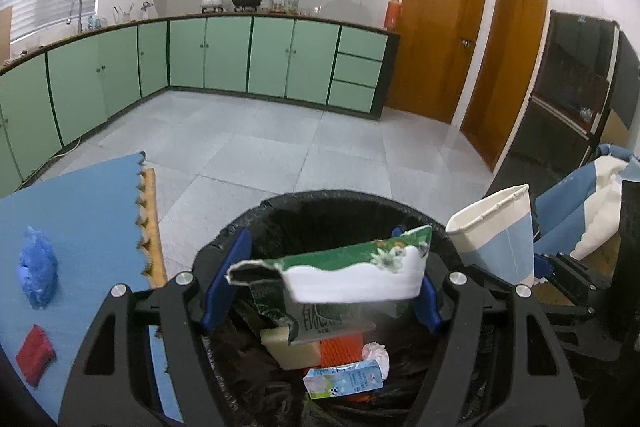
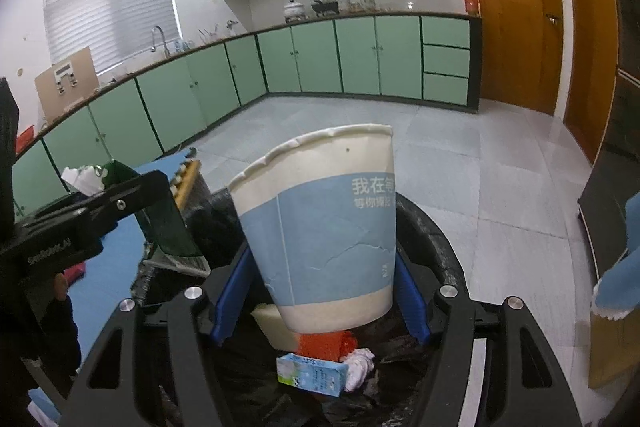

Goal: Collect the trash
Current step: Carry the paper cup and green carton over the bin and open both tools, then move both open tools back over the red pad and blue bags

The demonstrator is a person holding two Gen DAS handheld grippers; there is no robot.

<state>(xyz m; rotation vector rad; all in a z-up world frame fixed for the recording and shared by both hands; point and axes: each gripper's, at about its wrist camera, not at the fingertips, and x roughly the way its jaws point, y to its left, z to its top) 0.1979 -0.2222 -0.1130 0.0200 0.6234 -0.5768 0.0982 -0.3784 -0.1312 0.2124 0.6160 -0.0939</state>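
1. Green cabinet fronts (image 1: 224, 55) run along two walls of the kitchen, with a pale tiled floor (image 1: 256, 147) and two brown wooden doors (image 1: 440, 27) beyond.
2. Blue foam mat (image 1: 80, 211) lies left of the bin, carrying a crumpled blue plastic bag (image 1: 36, 267) and a red block (image 1: 35, 355), well apart from the bin.
3. Black-lined trash bin (image 1: 344, 199) sits under both grippers; inside lie a pale yellow sponge (image 1: 292, 347), an orange ridged piece (image 1: 340, 347), a crumpled tissue (image 1: 376, 351) and a small milk carton (image 1: 344, 381).
4. Right gripper (image 2: 320, 291) grips a dented white-and-blue paper cup (image 2: 320, 227) between its blue pads, tilted above the bin; its white Chinese print is cut off by the curve.
5. Left gripper (image 1: 320, 283) clamps a torn green-and-white carton (image 1: 352, 267) with a flower print over the bin's opening; grey characters on a lower flap are too blurred to read.
6. "SenRobot_AI" is lettered on the left gripper's body in the right wrist view.
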